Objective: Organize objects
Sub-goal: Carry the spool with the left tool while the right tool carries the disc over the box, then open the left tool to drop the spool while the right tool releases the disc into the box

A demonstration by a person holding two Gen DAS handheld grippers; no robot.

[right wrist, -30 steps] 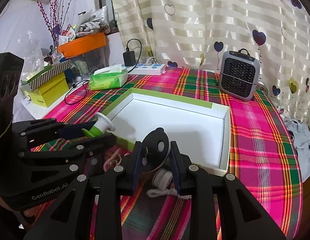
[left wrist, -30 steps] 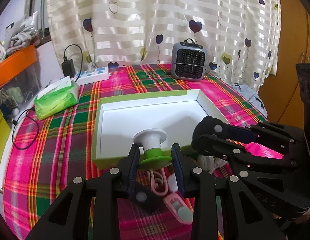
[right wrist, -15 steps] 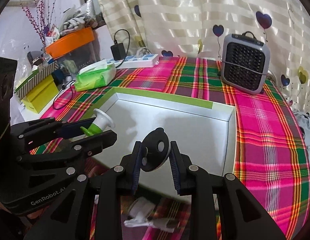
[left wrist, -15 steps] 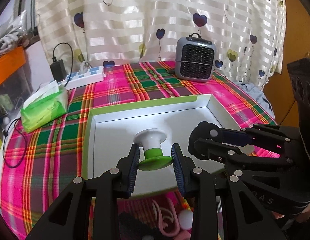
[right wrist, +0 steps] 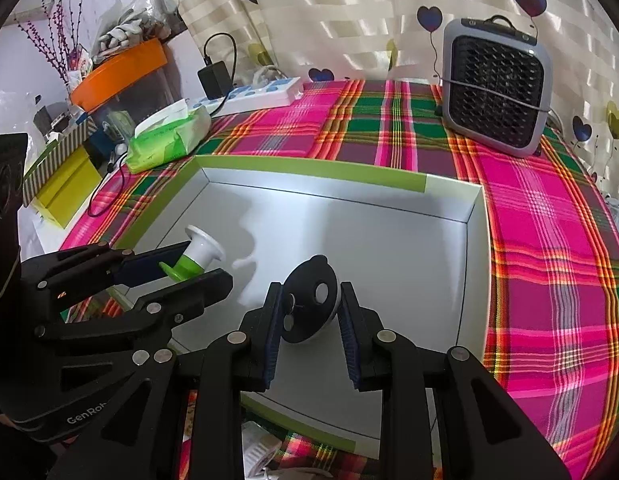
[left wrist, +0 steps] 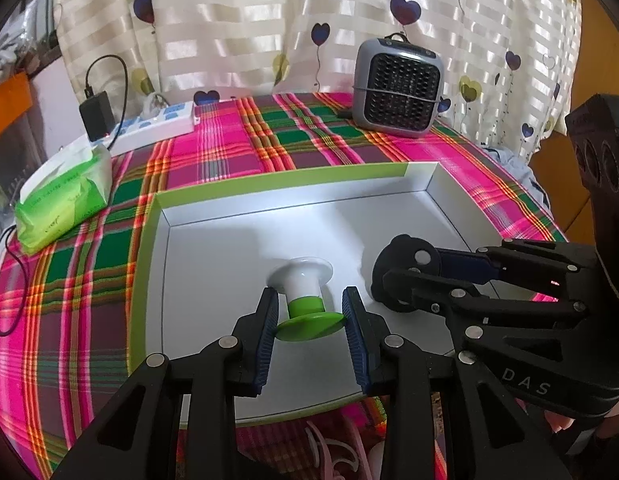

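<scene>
My left gripper [left wrist: 309, 312] is shut on a green and white spool [left wrist: 305, 300], gripped at its green flange, held over the white floor of a shallow green-rimmed box [left wrist: 277, 180]. My right gripper [right wrist: 311, 316] is shut on a black and white round disc-shaped object [right wrist: 309, 304], also above the box [right wrist: 309, 168] floor. In the left wrist view the right gripper [left wrist: 393, 280] reaches in from the right, close beside the spool. In the right wrist view the left gripper [right wrist: 193, 264] enters from the left with the spool [right wrist: 197, 256].
A grey fan heater [left wrist: 397, 88] stands behind the box on the plaid tablecloth [right wrist: 541, 240]. A green tissue pack [left wrist: 65, 200] and a power strip [left wrist: 153, 128] with a charger lie at the back left. Pink and white small items [left wrist: 333, 448] lie before the box's near wall.
Both grippers have moved forward and down, from above the near rim and loose items to over the box floor, each still carrying its object.
</scene>
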